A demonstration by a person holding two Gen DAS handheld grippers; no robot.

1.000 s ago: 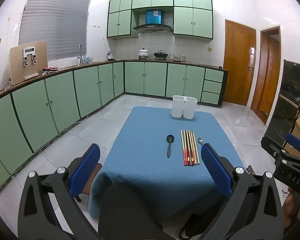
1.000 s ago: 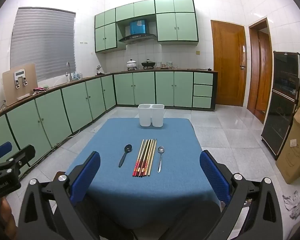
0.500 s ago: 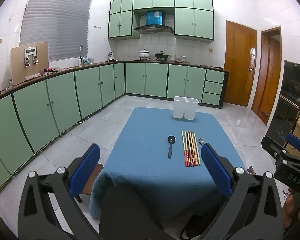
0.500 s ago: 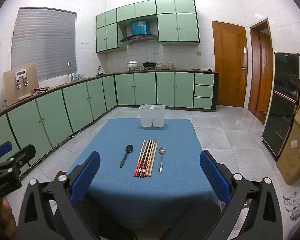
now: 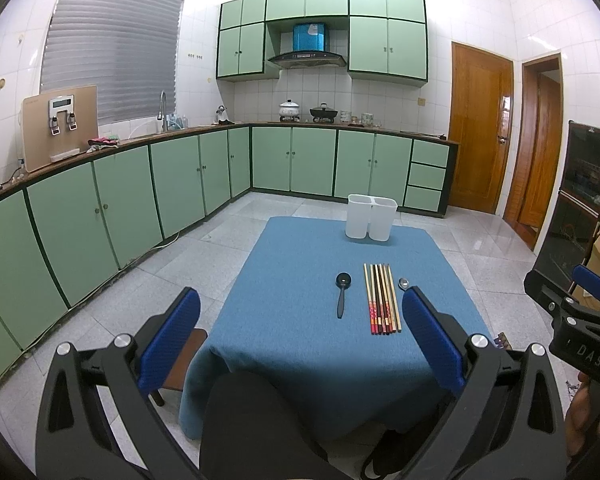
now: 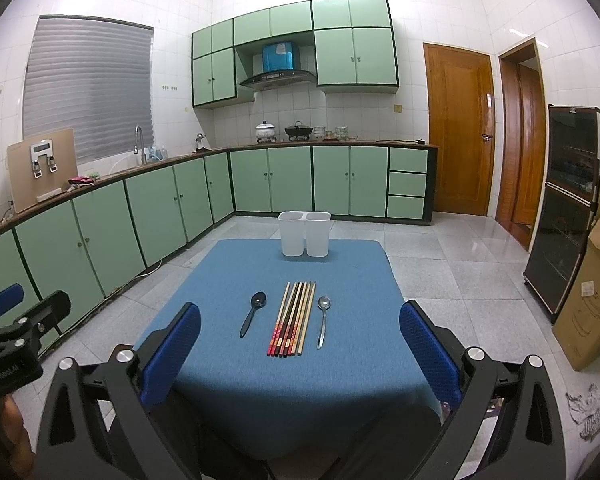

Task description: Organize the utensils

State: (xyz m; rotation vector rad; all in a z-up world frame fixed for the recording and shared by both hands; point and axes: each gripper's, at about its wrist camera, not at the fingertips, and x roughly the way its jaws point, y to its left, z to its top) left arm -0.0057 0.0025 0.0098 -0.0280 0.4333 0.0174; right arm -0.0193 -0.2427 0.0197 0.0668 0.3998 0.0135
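Left claw: my left gripper (image 5: 300,336) is spread wide and holds nothing, hanging short of the near table edge.
Right claw: my right gripper (image 6: 300,350) is wide too, empty, held back from the table.
Black spoon: the black spoon (image 6: 253,313) lies flat on the blue tablecloth (image 6: 228,264), just left of the chopsticks.
Chopsticks: the chopsticks (image 6: 293,318) lie side by side in a neat row, mid-table.
Metal spoon: the metal spoon (image 6: 322,319) lies just right of that row.
Holder: the white two-compartment holder (image 6: 304,233) stands at the far edge; as far as I can see, nothing stands in it.
Progress: I judge nothing is sorted yet; every utensil is left to move.
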